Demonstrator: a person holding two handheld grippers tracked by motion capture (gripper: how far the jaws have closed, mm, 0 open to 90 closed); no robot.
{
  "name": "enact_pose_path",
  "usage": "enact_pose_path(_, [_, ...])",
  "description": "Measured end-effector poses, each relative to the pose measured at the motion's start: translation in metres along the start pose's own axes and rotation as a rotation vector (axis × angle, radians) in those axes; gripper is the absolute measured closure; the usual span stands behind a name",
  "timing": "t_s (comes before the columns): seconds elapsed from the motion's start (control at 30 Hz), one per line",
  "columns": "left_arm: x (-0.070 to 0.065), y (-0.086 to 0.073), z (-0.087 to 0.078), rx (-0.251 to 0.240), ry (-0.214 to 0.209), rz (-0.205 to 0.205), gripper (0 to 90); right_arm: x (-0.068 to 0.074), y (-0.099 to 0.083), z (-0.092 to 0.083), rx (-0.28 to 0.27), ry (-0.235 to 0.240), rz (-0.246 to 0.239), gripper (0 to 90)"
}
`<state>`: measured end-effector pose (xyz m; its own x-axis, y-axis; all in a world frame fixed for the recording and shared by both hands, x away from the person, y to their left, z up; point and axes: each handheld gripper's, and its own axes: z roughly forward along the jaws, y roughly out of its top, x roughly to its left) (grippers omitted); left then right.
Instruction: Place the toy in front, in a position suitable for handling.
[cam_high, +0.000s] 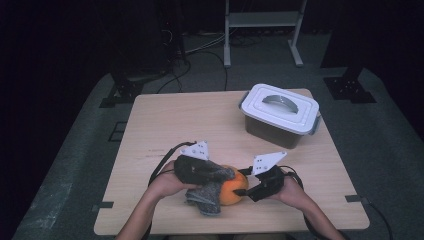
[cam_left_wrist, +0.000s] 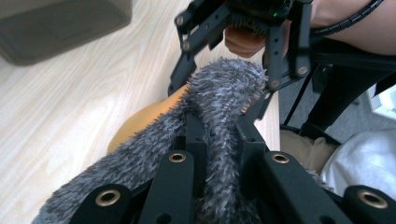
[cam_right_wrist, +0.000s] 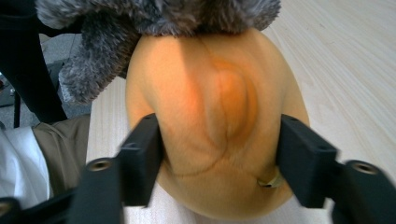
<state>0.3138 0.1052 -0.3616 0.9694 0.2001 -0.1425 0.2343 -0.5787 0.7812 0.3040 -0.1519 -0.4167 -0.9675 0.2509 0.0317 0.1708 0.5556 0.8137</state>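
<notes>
An orange soft ball (cam_high: 233, 193) lies near the table's front edge, partly wrapped by a grey fuzzy cloth (cam_high: 206, 198). My left gripper (cam_high: 223, 174) comes from the left and is shut on that cloth; in the left gripper view its jaws (cam_left_wrist: 219, 127) pinch a fold of the grey pile (cam_left_wrist: 224, 86) over the ball (cam_left_wrist: 140, 123). My right gripper (cam_high: 245, 188) comes from the right. In the right gripper view its jaws (cam_right_wrist: 219, 144) flank the ball (cam_right_wrist: 210, 84) and their pads rest against both sides. The cloth (cam_right_wrist: 154, 14) drapes over the ball's far end.
A grey storage box with a white clip-on lid (cam_high: 280, 114) stands at the back right of the wooden table (cam_high: 175, 120). The person's lap lies just past the table's near edge. A white metal frame (cam_high: 262, 20) and cables are on the floor beyond.
</notes>
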Motion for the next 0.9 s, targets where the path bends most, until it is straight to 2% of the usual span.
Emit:
enact_pose_path(0.1, [0.001,-0.005,-0.004,-0.001,0.008,-0.01,79.6,-0.002,0.0,-0.005,-0.019,0.016,0.021,31.9])
enact_pose_path(0.17, [0.001,-0.005,-0.005,0.002,0.006,-0.009,79.6,-0.004,-0.001,-0.006,-0.032,0.031,0.03,37.0])
enact_pose_path(0.3, [-0.003,0.001,-0.003,0.013,0.006,0.0,79.5,0.003,0.001,-0.001,-0.014,0.005,-0.028,49.6])
enact_pose_path(0.4, [-0.004,0.008,0.0,0.018,0.002,0.014,79.3,0.009,0.004,0.001,-0.002,-0.007,-0.063,51.9])
enact_pose_path(0.57, [-0.001,0.014,0.008,0.03,0.002,0.011,79.3,0.016,0.006,0.005,0.003,0.002,-0.105,52.7])
enact_pose_path(0.73, [0.007,0.01,0.006,0.043,0.028,-0.021,79.3,0.016,0.004,0.003,0.001,0.002,-0.098,54.8])
enact_pose_path(0.9, [0.016,-0.005,-0.003,0.033,0.041,-0.091,79.4,0.01,0.0,0.0,-0.005,0.006,-0.097,55.5])
